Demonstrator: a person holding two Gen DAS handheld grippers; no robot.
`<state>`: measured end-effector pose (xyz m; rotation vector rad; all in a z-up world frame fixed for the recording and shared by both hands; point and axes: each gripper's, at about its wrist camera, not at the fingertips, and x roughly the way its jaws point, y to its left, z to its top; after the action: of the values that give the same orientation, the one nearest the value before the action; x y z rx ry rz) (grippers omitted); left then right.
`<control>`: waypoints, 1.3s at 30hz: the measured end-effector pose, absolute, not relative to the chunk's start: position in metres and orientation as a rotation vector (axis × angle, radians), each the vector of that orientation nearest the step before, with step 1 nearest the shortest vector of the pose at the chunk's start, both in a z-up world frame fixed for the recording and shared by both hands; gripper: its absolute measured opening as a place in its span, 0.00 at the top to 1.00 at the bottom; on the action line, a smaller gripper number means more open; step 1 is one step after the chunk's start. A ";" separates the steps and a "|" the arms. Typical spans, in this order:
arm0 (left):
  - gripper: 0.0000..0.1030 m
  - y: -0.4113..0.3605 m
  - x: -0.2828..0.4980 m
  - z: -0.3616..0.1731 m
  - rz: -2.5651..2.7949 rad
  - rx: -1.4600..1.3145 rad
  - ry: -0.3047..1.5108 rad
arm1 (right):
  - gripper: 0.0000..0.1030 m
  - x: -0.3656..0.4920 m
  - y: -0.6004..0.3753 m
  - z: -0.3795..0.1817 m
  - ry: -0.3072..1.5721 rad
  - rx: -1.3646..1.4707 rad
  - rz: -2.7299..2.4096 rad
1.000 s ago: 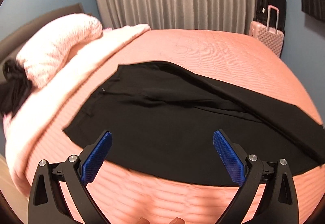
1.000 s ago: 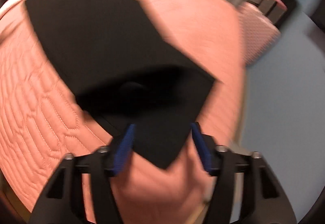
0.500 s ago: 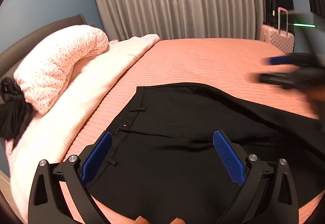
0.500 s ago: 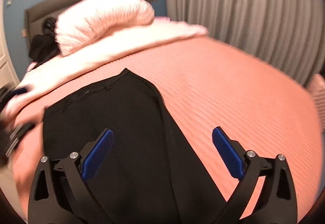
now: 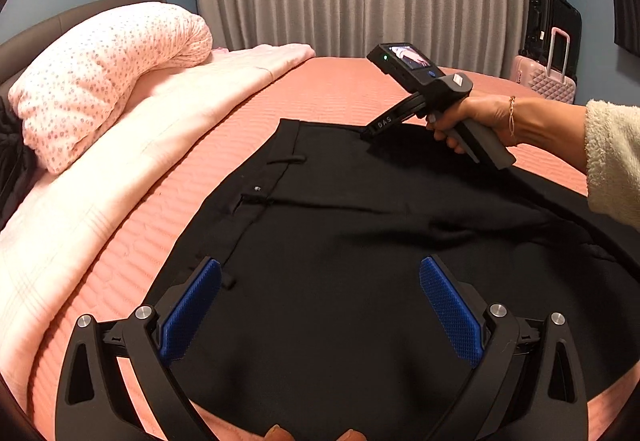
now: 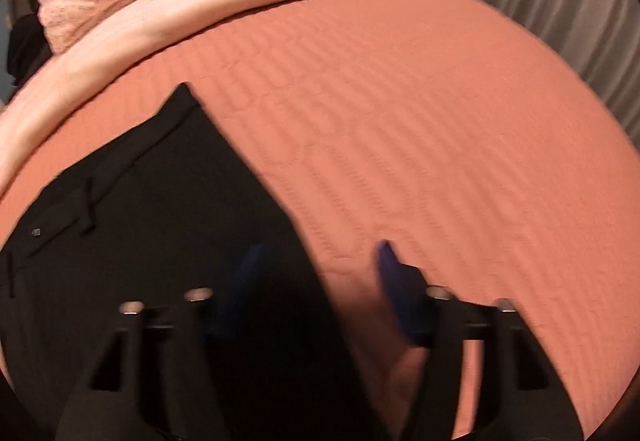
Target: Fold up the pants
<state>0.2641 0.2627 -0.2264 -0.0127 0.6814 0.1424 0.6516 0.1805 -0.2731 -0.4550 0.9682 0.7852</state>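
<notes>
Left wrist view has the left tongs (image 5: 320, 315) spread wide, grasping nothing, poised over the near waist portion of the black woven dress pants (image 5: 360, 261), which lie flat on the salmon quilted bedspread (image 5: 340, 89), probably to take the near corner for a lengthwise fold. Beyond them, the right tongs (image 6: 320, 281) straddle the pants' far side edge, still parted, likely lining up a pinch. Waistband points to the left tongs' left; legs run right.
</notes>
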 end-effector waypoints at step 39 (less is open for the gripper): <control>0.05 0.317 0.093 -0.149 0.289 -0.129 0.718 | 0.96 0.294 0.210 -0.254 1.004 -0.405 1.173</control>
<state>0.0929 0.3166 -0.1491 -0.1289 0.7183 0.2893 0.2944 0.2104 -0.2540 -0.4050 1.0045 1.1733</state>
